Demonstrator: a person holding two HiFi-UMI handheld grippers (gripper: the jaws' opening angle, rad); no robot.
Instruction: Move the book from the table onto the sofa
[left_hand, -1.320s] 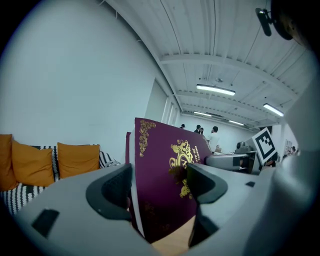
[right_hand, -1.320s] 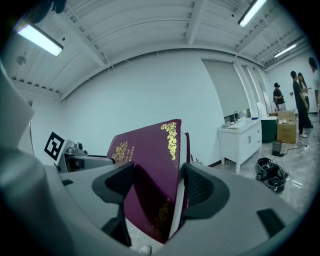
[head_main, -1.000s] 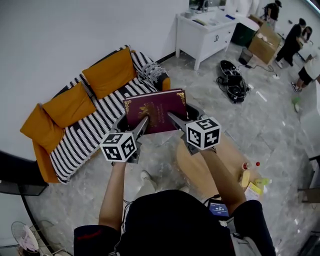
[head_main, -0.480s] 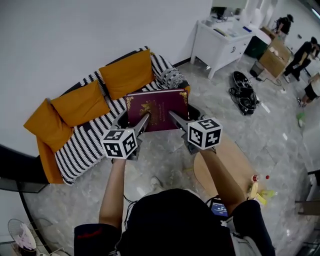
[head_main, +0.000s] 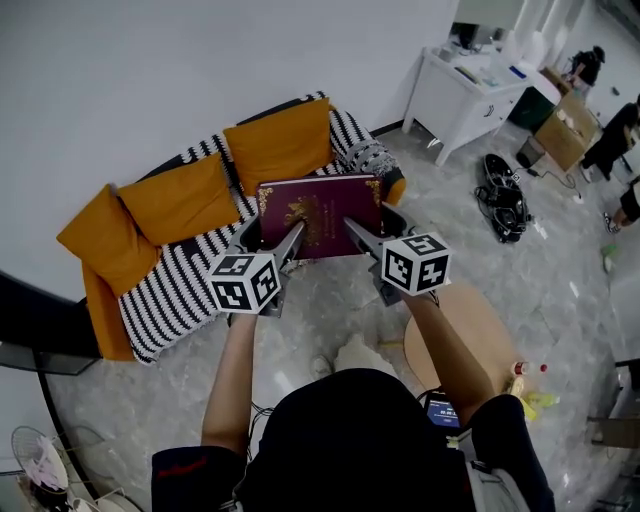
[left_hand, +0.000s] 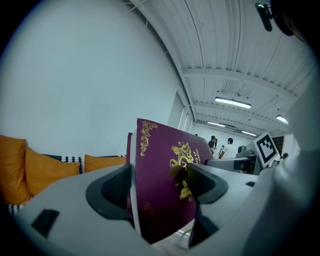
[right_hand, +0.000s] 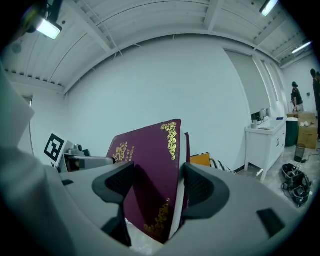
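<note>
The striped sofa (head_main: 170, 285) with orange cushions (head_main: 185, 198) stands at the left. The left tool (head_main: 272, 240) is clenched on the near left edge of the maroon book (head_main: 320, 205), which is held in the air in front of the sofa. The right tool (head_main: 368, 235) grasps the book's near right edge. The round wooden counter (head_main: 475, 340) stands at the right, apart from the book.

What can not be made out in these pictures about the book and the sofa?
Title on the book: too small in head view; jaws of left gripper and right gripper cover part in their views.
Sofa seat: partly behind the book, head view.
Table: the person's arm covers part, head view.
</note>
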